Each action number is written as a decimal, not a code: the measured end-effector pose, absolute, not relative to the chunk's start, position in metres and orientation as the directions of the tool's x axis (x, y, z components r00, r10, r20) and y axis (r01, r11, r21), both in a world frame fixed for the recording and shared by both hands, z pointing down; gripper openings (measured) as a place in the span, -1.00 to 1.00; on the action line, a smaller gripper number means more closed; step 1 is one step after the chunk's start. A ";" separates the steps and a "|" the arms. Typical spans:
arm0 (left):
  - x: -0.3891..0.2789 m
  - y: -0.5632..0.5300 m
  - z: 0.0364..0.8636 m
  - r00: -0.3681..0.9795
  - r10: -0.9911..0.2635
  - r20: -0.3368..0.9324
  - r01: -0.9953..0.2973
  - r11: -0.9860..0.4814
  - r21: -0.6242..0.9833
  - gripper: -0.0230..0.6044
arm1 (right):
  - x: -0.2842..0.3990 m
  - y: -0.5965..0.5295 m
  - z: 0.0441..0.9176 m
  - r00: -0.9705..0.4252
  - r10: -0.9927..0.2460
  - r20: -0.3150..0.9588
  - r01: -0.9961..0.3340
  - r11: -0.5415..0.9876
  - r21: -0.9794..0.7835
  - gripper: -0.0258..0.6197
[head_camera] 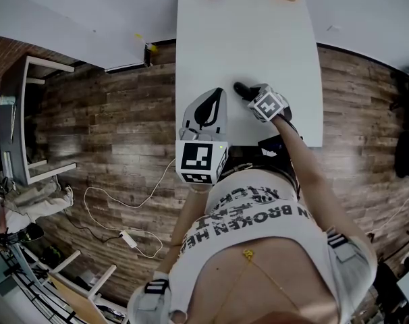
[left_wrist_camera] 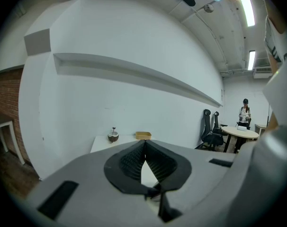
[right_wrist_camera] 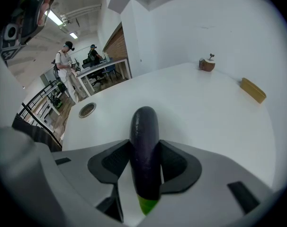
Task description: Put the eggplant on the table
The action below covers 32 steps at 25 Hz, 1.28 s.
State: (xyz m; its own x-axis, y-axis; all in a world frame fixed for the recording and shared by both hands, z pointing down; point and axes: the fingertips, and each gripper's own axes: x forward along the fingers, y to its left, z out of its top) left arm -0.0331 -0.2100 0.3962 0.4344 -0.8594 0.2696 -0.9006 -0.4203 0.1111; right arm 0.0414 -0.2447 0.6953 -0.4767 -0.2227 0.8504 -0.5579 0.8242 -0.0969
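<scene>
A dark purple eggplant (right_wrist_camera: 144, 150) with a green stem end sits lengthwise between the black pads of my right gripper (right_wrist_camera: 146, 162), which is shut on it. Its rounded tip sticks out past the jaws over the white table (right_wrist_camera: 200, 112). In the head view the eggplant (head_camera: 243, 90) shows as a dark shape ahead of the right gripper (head_camera: 257, 98), above the table's near part (head_camera: 258, 52). My left gripper (head_camera: 206, 115) hangs at the table's near left edge. Its jaws (left_wrist_camera: 144, 160) meet at the tips with nothing between them.
A small brown cup-like object (right_wrist_camera: 207, 64) and a yellow tray (right_wrist_camera: 253, 90) stand at the table's far end. A round grommet hole (right_wrist_camera: 87, 109) lies in the tabletop to the left. Wooden floor (head_camera: 110, 133) surrounds the table; people stand at desks in the background.
</scene>
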 end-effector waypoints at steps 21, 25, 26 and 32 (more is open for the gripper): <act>-0.033 -0.206 0.393 0.429 -0.866 0.259 -0.903 -0.413 0.114 -0.93 | 0.045 -0.242 0.696 -0.484 -0.224 0.846 -0.553 0.828 -0.097 -0.32; -0.032 -0.205 0.393 0.427 -0.865 0.265 -0.904 -0.411 0.115 -0.93 | 0.047 -0.243 0.696 -0.479 -0.224 0.849 -0.548 0.832 -0.089 -0.32; -0.032 -0.205 0.394 0.427 -0.864 0.268 -0.904 -0.412 0.114 -0.93 | 0.047 -0.243 0.696 -0.476 -0.223 0.850 -0.548 0.832 -0.089 -0.32; -0.034 -0.204 0.397 0.430 -0.862 0.270 -0.903 -0.415 0.112 -0.93 | 0.043 -0.242 0.695 -0.479 -0.224 0.849 -0.550 0.830 -0.091 -0.32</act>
